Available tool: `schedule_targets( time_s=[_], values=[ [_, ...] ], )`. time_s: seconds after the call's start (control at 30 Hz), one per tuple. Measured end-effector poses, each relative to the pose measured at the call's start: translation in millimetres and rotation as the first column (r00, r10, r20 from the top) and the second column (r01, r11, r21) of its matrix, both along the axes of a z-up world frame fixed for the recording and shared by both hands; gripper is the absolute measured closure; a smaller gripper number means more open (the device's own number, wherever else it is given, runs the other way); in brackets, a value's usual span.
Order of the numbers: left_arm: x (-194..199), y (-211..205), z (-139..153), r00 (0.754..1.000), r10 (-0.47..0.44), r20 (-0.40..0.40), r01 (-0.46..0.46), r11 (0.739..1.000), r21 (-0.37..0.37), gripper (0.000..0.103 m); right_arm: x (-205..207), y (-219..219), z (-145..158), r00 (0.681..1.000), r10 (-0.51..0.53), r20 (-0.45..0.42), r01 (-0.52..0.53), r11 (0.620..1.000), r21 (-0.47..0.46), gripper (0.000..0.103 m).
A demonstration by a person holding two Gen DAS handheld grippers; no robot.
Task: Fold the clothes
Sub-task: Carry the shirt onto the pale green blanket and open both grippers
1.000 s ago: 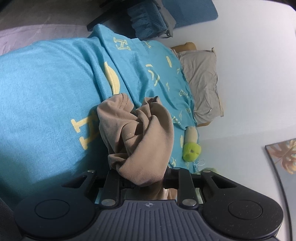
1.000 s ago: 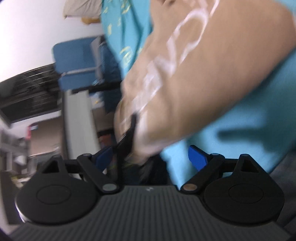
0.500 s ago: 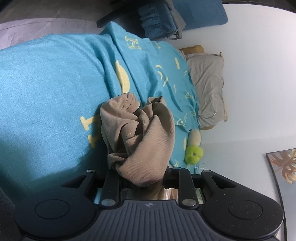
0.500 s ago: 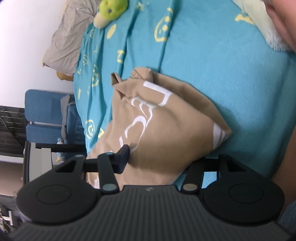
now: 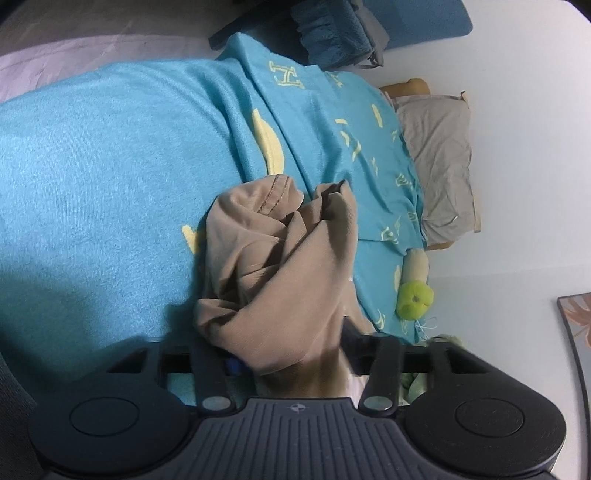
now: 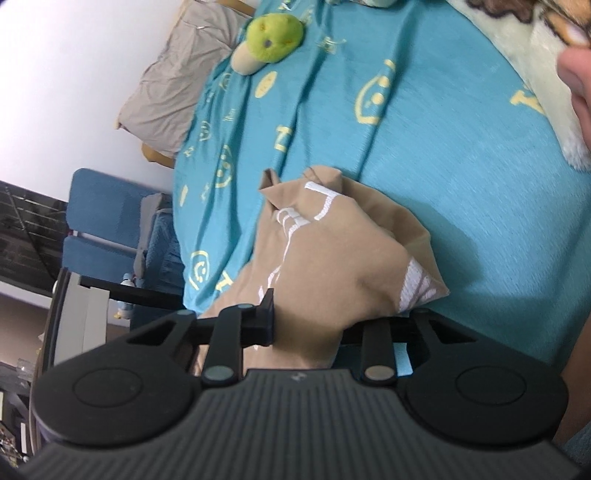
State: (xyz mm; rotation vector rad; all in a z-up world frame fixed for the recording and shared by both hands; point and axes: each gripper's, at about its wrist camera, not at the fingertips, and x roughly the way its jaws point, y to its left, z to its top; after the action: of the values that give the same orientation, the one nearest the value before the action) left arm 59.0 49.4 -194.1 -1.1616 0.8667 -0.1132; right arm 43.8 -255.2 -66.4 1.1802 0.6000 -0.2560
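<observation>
Both jaws clamp the bunched tan garment (image 5: 280,266) over the bed (image 5: 92,177), lifting it to shake flat.

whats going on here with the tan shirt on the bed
A person is working on a tan garment with a handheld claw in each hand, over a bed covered by a turquoise blanket. The left claw has bunched fabric between its fingers, and the right claw also has the cloth, white lettering showing. The garment is crumpled, not yet folded. A green plush toy and a grey pillow lie further up the bed.
</observation>
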Motion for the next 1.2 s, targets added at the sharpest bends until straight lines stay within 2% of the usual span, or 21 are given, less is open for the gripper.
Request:
schedule_targets(
  time_s=[0.1, 0.17, 0.33, 0.47, 0.63, 0.73, 0.83, 0.9, 0.93, 1.03, 1.07, 1.13, 1.2],
  values=[
    [-3, -2, 7, 0.999, -0.006, 0.053, 0.005, 1.000, 0.013, 0.071, 2, 1, 8, 1.000, 0.004, 0.028, -0.003, 1.000, -0.022, 0.074],
    [-5, -1, 12, 0.998, -0.005, 0.070, 0.006, 1.000, -0.009, 0.073, 1, 2, 15, 0.999, 0.008, 0.042, -0.006, 0.999, -0.034, 0.074],
    [-8, -3, 32, 0.996, -0.018, 0.085, 0.029, 0.990, -0.139, 0.074, -10, -9, 51, 0.995, 0.010, 0.095, -0.008, 1.000, -0.028, 0.075],
    [1, -27, 73, 0.988, -0.084, 0.130, 0.103, 0.984, -0.148, 0.074, -26, -25, 94, 0.985, 0.011, 0.170, 0.002, 0.997, -0.078, 0.075],
    [31, -100, 137, 0.958, -0.219, 0.185, 0.240, 0.966, -0.098, 0.074, -49, -91, 137, 0.970, -0.069, 0.231, 0.088, 0.993, -0.074, 0.075],
    [56, -171, 175, 0.922, -0.315, 0.226, 0.337, 0.940, -0.061, 0.074, -61, -136, 163, 0.957, -0.120, 0.263, 0.144, 0.987, -0.074, 0.075],
    [80, -255, 209, 0.871, -0.414, 0.263, 0.436, 0.900, -0.028, 0.074, -69, -197, 197, 0.943, -0.174, 0.283, 0.219, 0.966, -0.135, 0.075],
    [93, -311, 231, 0.840, -0.461, 0.285, 0.492, 0.870, -0.044, 0.075, -73, -238, 225, 0.930, -0.204, 0.306, 0.270, 0.944, -0.189, 0.075],
    [98, -340, 242, 0.824, -0.481, 0.298, 0.519, 0.853, -0.058, 0.075, -75, -259, 239, 0.923, -0.219, 0.318, 0.295, 0.931, -0.216, 0.075],
    [106, -423, 279, 0.747, -0.547, 0.378, 0.595, 0.804, -0.014, 0.075, -83, -317, 280, 0.897, -0.272, 0.347, 0.376, 0.884, -0.278, 0.075],
    [107, -448, 288, 0.729, -0.559, 0.396, 0.614, 0.789, -0.018, 0.075, -85, -332, 292, 0.890, -0.283, 0.358, 0.398, 0.865, -0.306, 0.075],
    [115, -492, 294, 0.693, -0.575, 0.434, 0.649, 0.761, -0.028, 0.074, -89, -358, 312, 0.873, -0.300, 0.384, 0.440, 0.823, -0.358, 0.075],
    [115, -521, 293, 0.645, -0.595, 0.481, 0.682, 0.731, -0.010, 0.074, -96, -376, 323, 0.857, -0.313, 0.410, 0.477, 0.783, -0.399, 0.075]
  ],
)
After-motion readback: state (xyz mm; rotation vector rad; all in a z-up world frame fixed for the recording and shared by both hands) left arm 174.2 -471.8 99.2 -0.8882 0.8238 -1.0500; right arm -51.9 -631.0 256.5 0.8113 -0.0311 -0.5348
